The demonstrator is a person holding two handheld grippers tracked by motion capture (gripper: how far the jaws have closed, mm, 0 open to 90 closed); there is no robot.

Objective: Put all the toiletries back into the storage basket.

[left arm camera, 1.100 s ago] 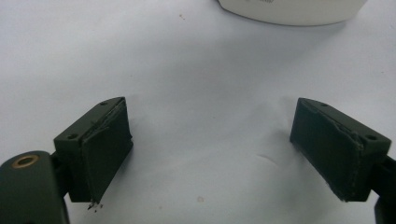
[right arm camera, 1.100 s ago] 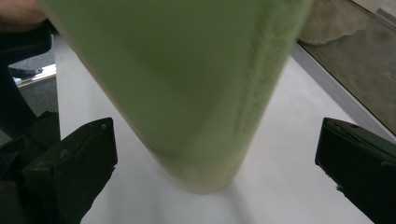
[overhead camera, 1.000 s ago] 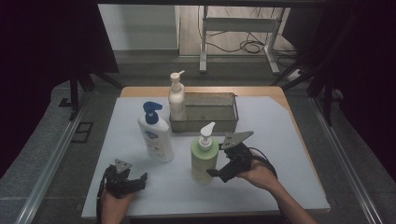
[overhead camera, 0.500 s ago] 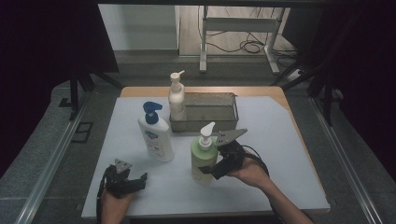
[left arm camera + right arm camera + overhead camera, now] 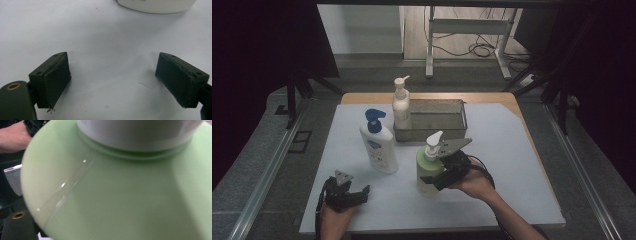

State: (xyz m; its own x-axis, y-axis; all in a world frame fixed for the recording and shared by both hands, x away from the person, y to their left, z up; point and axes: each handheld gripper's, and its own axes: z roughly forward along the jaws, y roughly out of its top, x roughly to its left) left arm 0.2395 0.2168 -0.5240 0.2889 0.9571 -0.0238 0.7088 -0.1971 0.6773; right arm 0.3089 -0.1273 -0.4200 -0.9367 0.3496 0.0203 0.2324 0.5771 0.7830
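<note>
A pale green pump bottle [image 5: 428,170] stands upright at the front middle of the white mat [image 5: 512,165]. My right gripper [image 5: 435,176] reaches in from its right, with one jaw on either side of the bottle's body. Up close in the right gripper view the green bottle [image 5: 125,195] sits deep between the jaws, and a thin strip of mat shows between it and the left jaw. At the front left my left gripper [image 5: 359,192] rests low on the mat, open and holding nothing [image 5: 115,80].
A white bottle with a blue pump [image 5: 379,147] stands left of the green one, and its base [image 5: 155,5] lies just ahead of my left gripper. A metal wire basket [image 5: 447,132] sits behind, with a cream pump bottle [image 5: 401,107] at its left end.
My right gripper has moved left and closer, until its jaws stand around the green bottle. The bottle and the left gripper have stayed put.
</note>
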